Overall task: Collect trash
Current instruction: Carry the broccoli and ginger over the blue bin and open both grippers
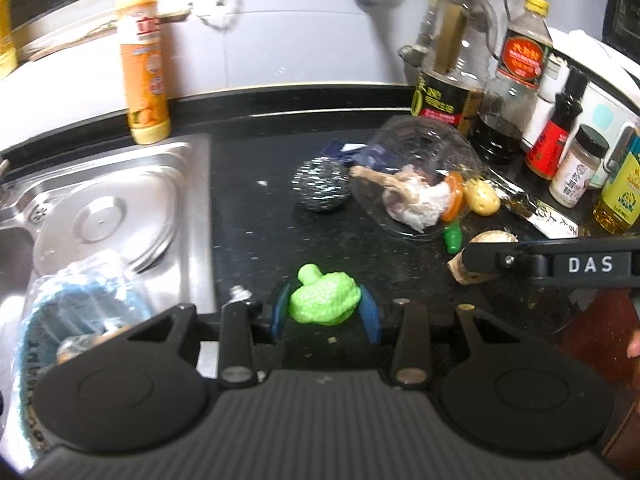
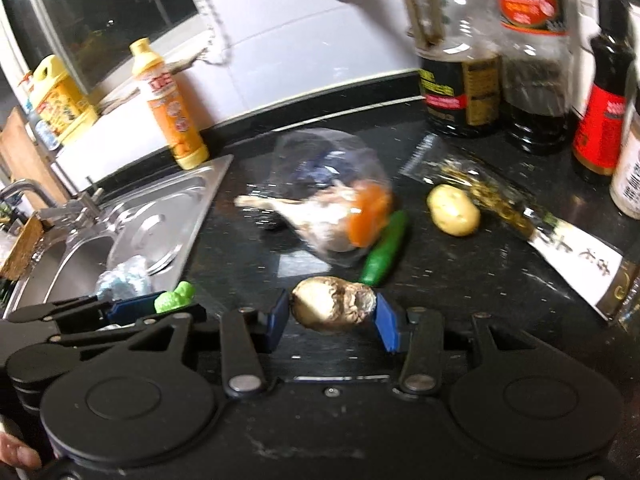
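Carrying both pieces level — left gripper (image 1: 326, 316) clamping the green broccoli toy (image 1: 325, 300), right gripper (image 2: 332, 320) pinching the brown mushroom (image 2: 332, 306) — each wants steady pressure.

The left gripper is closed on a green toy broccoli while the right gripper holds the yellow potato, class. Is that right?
Not quite. The left gripper does grip the green toy broccoli, but the right gripper holds a brown mushroom-like piece, not the potato. The right wrist view shows the yellow potato lying free on the black counter.

Right tool (image 2: 333, 316) grips brown lump (image 2: 332, 305) — above black counter (image 2: 460, 280).
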Demonstrator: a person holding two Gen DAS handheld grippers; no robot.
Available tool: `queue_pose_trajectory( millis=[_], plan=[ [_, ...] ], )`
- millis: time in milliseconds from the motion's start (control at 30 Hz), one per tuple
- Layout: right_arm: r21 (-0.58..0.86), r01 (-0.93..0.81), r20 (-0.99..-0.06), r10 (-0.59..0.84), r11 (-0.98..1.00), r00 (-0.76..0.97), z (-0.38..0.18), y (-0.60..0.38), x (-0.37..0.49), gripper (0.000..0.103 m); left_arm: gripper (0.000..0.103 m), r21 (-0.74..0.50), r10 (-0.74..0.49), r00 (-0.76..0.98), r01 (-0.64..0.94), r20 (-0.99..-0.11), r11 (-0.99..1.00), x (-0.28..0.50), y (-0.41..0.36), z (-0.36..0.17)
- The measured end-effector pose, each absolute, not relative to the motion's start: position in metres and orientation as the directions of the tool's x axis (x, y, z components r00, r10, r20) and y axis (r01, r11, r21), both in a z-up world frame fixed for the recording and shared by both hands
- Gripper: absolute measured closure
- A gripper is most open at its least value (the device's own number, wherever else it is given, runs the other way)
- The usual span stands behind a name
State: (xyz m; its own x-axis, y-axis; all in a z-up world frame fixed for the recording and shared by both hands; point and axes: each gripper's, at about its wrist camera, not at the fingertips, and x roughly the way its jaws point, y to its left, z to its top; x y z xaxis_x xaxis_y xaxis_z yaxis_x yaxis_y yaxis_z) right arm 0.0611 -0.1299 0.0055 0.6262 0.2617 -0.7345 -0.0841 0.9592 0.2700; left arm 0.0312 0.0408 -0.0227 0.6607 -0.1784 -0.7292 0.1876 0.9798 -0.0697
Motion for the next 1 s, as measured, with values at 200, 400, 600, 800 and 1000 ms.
queue_pose_trajectory(
  millis=[200, 400, 600, 800, 1000],
  plan=[
    [0.274, -0.148, -0.723, 0.305, 0.95, 0.62, 0.018, -0.097, 0.059, 0.057, 0.066, -0.089, -0.158, 0.677, 0.135, -0.719, 0.987, 0.019, 0.075, -0.019],
    [0.301, -0.233, -0.715, 0.38, 0.925, 0.587, 0.023, -0.047, 0.06, 0.057, 0.066, -0.076, -0.087, 0.696, 0.047, -0.713, 0.996, 0.002, 0.127, -0.014],
    [0.341, -0.322, -0.706, 0.467, 0.883, 0.533, 0.022, 0.009, 0.061, 0.057, 0.066, -0.064, 0.021, 0.694, -0.096, -0.72, 0.993, -0.014, 0.195, -0.013],
    [0.358, -0.386, -0.715, 0.516, 0.85, 0.473, 0.011, 0.065, 0.061, 0.066, 0.066, -0.04, 0.083, 0.669, -0.167, -0.739, 0.985, -0.031, 0.237, -0.019],
    [0.353, -0.416, -0.733, 0.524, 0.838, 0.434, -0.002, 0.103, 0.066, 0.073, 0.066, -0.029, 0.079, 0.623, -0.162, -0.778, 0.986, -0.034, 0.25, -0.038]
  ],
)
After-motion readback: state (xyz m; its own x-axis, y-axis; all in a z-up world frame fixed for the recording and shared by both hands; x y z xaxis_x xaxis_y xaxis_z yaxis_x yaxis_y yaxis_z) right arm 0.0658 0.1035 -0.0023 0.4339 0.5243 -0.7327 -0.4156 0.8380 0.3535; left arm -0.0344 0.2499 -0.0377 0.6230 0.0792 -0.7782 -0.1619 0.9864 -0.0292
